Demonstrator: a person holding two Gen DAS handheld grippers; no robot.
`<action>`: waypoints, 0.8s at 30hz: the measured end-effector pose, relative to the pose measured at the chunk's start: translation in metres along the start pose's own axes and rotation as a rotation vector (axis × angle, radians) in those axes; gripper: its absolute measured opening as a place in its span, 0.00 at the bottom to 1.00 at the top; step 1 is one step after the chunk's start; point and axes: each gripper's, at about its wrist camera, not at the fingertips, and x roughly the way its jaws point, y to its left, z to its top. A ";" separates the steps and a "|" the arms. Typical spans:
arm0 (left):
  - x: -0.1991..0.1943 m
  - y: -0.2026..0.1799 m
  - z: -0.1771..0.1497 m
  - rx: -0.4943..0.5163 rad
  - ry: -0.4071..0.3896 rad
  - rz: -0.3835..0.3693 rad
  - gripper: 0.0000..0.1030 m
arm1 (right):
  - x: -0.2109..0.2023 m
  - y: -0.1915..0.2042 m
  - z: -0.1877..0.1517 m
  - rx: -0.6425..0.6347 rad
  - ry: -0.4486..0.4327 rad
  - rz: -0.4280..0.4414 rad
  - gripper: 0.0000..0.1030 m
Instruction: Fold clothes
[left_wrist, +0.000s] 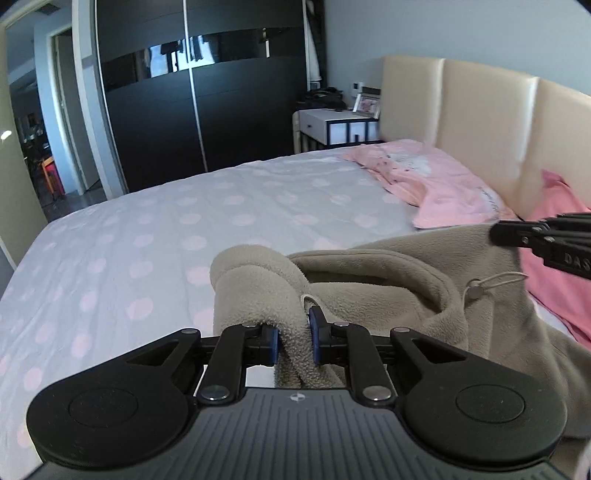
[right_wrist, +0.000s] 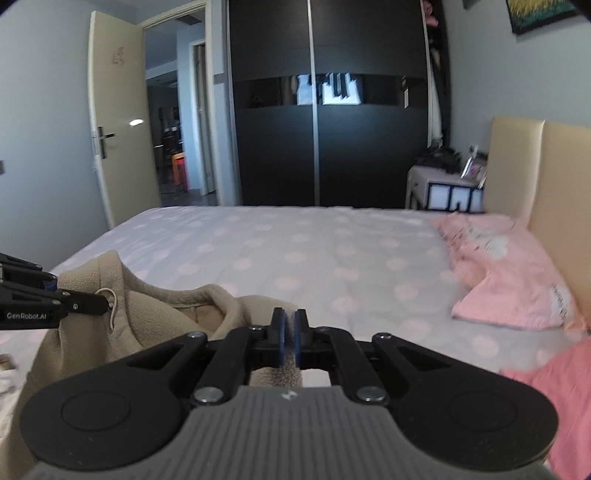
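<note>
Because a fleece top cannot be folded until it hangs or lies flat, the beige fleece hooded garment (left_wrist: 369, 280) is held up off the bed between both grippers, one at each side of its upper edge. Farthest left lies the wide stretch of the grey bedspread with pale pink dots (left_wrist: 147, 236), bare and smooth, which looks like the surface meant for laying the garment out. Next, the left gripper (left_wrist: 293, 341) has its blue pads pressed on a thick roll of the fleece, the jaws nearly together, so that side is bunched rather than spread. Moving right, the hood opening sags between the two holds, and a white drawstring with its toggle (left_wrist: 476, 290) dangles there. Right again, the right gripper (right_wrist: 290, 341) is pinched tight on a thin edge of the same fleece; the thinner bite probably gives a cleaner corner to pull against. Beyond it, near the cream padded headboard (left_wrist: 480, 107), pink pillows (left_wrist: 443, 184) sit out of the way of the folding area.
</note>
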 end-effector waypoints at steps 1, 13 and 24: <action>0.013 0.003 0.002 -0.015 0.001 0.002 0.13 | 0.013 -0.002 -0.001 -0.004 0.004 -0.015 0.05; 0.128 0.024 -0.075 -0.074 0.185 0.015 0.32 | 0.137 -0.014 -0.081 -0.008 0.215 -0.101 0.15; 0.041 0.052 -0.121 -0.047 0.208 -0.008 0.56 | 0.052 -0.035 -0.105 -0.102 0.263 -0.091 0.57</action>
